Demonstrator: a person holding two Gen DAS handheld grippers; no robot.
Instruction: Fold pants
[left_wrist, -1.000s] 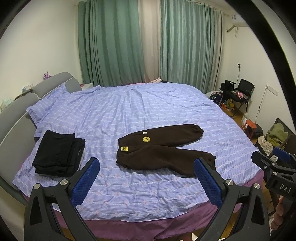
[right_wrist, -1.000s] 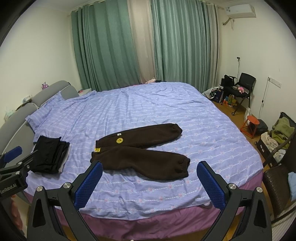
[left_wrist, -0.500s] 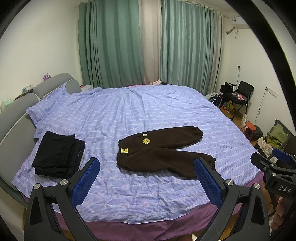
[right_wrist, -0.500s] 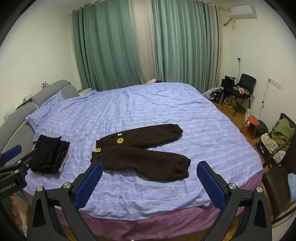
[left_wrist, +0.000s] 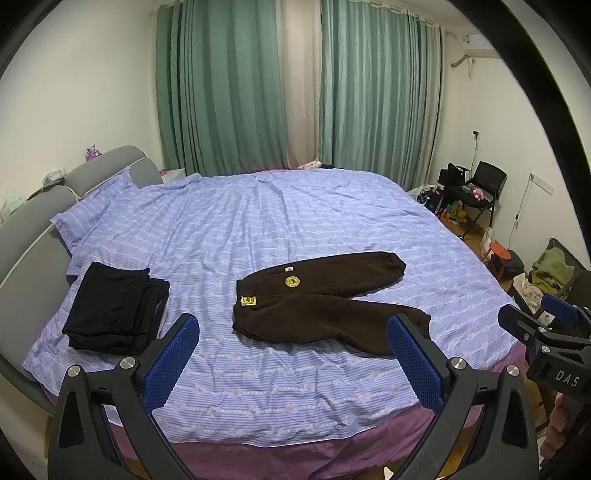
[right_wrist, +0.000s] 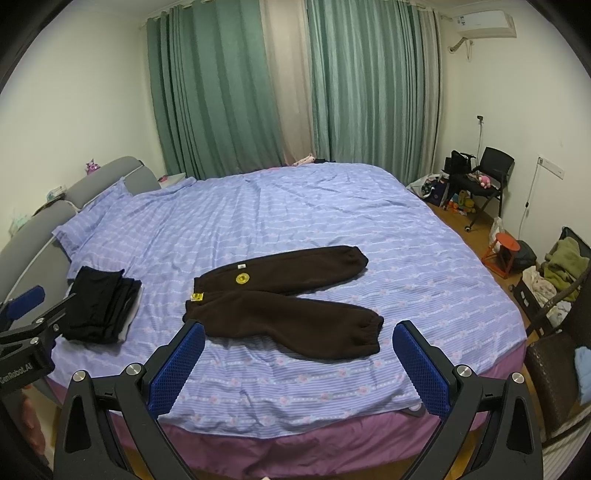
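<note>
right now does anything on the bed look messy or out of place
Only the brown pants: they lie unfolded, legs splayed apart in a V, beside the neat black folded stack. Nothing looks spilled or damaged.

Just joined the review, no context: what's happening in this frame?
A person holds two handheld grippers in front of a bed, about to fold pants. The brown pants lie spread on the striped cover, legs splayed apart, waistband toward the headboard, not yet folded. Both the left gripper and the right gripper are open and empty, short of the bed's near edge and touching nothing. A folded stack of black clothes sits to the left of the pants.
</note>
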